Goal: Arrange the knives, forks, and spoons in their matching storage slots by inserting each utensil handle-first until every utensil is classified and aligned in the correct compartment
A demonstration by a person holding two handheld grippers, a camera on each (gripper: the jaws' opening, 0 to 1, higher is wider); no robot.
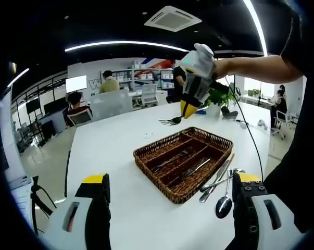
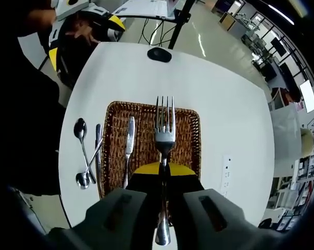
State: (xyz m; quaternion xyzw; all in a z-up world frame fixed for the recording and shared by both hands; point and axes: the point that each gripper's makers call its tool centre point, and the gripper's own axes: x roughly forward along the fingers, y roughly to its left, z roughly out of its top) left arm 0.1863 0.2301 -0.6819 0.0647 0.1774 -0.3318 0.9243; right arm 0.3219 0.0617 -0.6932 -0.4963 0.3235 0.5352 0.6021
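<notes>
Right hand-held gripper clamps a fork above the wicker tray; left hand-held gripper stands apart.

Shiny metal, rough basket, smooth table

A shiny metal fork is seen in the middle of the right gripper view, clamped by the right gripper, which is made of matt grey and yellow plastic. The basket behind it is woven, brown and rough. A glossy metal knife lies in it. At the left, shiny metal spoons are laid on the smooth white table.
</notes>
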